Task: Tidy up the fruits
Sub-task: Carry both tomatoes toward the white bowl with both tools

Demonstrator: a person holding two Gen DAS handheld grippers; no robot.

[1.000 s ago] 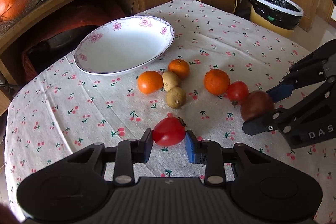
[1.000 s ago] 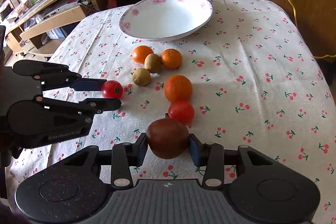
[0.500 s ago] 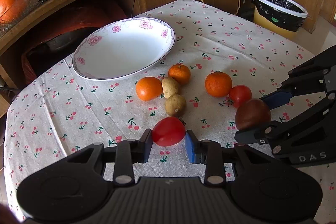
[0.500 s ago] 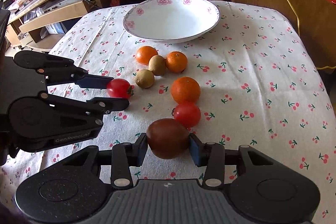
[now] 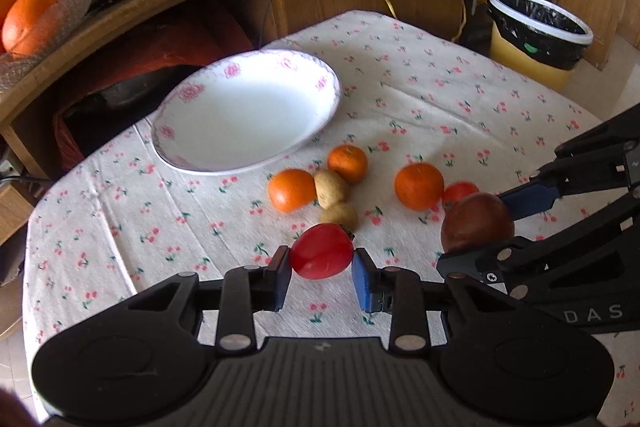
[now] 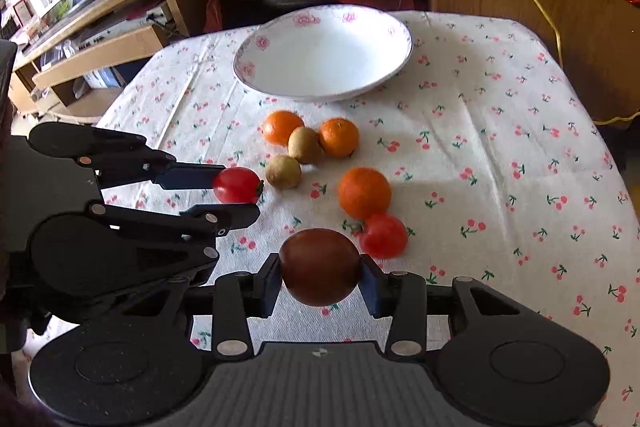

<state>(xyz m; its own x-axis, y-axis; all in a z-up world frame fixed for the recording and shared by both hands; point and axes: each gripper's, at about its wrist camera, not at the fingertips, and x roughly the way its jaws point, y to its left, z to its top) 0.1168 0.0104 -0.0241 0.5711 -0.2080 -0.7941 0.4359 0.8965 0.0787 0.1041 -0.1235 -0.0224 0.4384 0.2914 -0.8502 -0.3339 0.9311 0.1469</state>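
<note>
Open cloth at three o'clock of the bowl; bare strip at nine o'clock too; blocked at six o'clock by clustered oranges and kiwis; another orange touching a tomato nearer in.

Red tomato between left tongs

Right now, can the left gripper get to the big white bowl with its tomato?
Probably yes. The left gripper holds the red tomato, and only bare tablecloth lies between it and the bowl; the oranges sit off to the right.
</note>
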